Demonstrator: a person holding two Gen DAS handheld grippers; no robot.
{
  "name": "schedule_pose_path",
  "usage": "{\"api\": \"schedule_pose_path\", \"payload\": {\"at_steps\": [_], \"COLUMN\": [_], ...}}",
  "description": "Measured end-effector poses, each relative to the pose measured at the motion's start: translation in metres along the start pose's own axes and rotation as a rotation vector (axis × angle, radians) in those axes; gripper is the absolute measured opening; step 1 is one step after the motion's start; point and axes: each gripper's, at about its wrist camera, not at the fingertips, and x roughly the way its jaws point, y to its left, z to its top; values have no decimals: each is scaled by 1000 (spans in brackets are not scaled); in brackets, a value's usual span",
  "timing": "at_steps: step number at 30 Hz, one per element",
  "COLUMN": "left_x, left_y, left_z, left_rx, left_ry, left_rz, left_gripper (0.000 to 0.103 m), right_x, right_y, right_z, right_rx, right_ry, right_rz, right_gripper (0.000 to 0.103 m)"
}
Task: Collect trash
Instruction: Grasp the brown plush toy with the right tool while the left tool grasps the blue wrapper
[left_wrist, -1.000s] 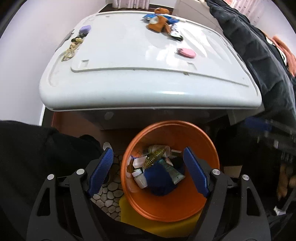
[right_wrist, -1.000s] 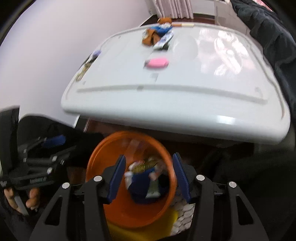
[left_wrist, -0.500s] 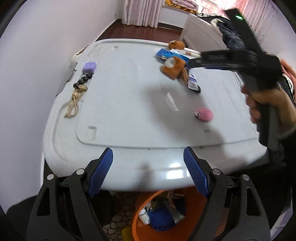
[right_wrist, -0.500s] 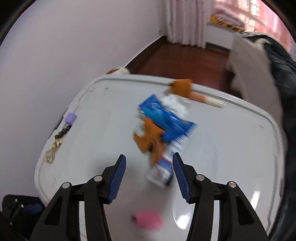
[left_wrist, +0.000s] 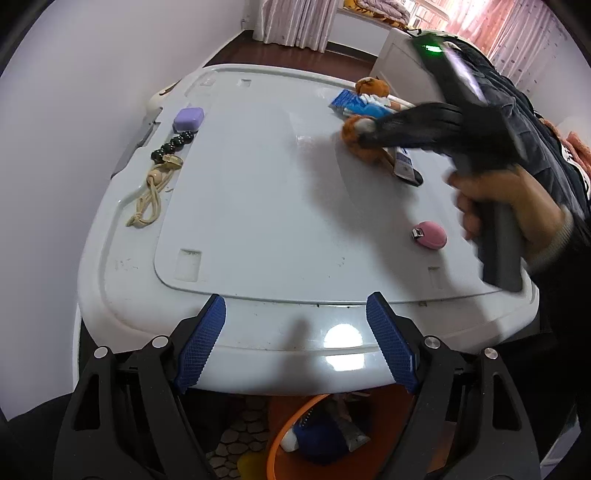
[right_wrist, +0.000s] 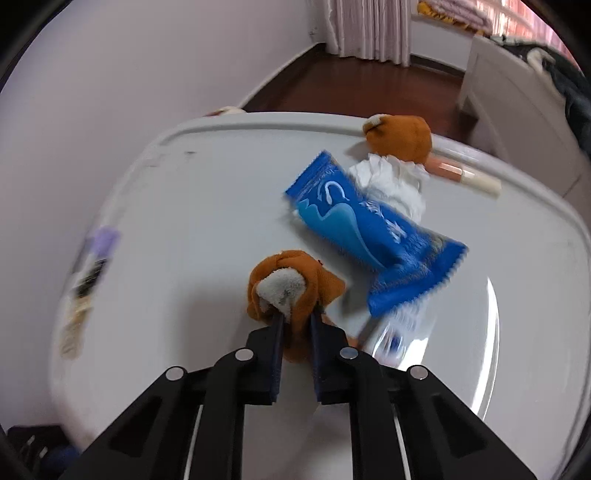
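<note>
While left idles, right hand-held gripper (right_wrist: 295, 325) pinches plush (right_wrist: 291, 291).

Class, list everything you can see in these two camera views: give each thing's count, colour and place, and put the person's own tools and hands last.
Lid: one, white, large plastic top that carries the small items.
Plush toys: two, brown; one gripped mid-lid, one at the far edge.
Snack wrapper: one, blue, far right of the lid.
Crumpled tissue: one, white, behind the wrapper.
Tube: one, pink and white, far edge.
Purple case: one, far left.
Bead string: one, dark, left side.
Cord: one, beige, left side.
Pink oval item: one, right side.
Bin: one, orange, below the lid, holding trash.
Left gripper: black with blue pads, open.
Right gripper: shut on the plush.
Right hand: one.
</note>
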Motion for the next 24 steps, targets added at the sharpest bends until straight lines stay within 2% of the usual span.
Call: {"api": "schedule_pose_path", "payload": {"at_steps": [4, 5, 7, 9, 10, 12, 19, 22, 24], "left_x": [0, 1, 7, 16, 22, 36, 101, 139, 162], "left_y": [-6, -10, -21, -35, -44, -58, -102, -115, -110], "left_z": [5, 9, 22, 40, 54, 80, 176, 198, 201], "left_rx": [-4, -1, 8, 16, 12, 4, -116, -137, -173], "left_ry": [11, 13, 16, 10, 0, -13, -79, -43, -6], "left_rz": [-18, -17, -25, -32, -30, -47, 3, 68, 115], "left_gripper": [77, 77, 77, 77, 77, 77, 77, 77, 76], "right_x": [-79, -102, -133, -154, -160, -163, -157, -159, -159], "right_y": [-23, -32, -49, -66, -76, -93, -141, -151, -153], "right_z": [-30, -39, -55, -71, -79, -91, -104, -107, -108], "right_rx": [71, 84, 105, 117, 124, 156, 265, 298, 306], "right_ry": [-108, -148, -226, -292, -319, -334, -310, -315, -318], "right_rz": [168, 186, 166, 93, 48, 11, 16, 27, 39], "right_gripper": [12, 13, 13, 13, 13, 13, 13, 14, 14]}}
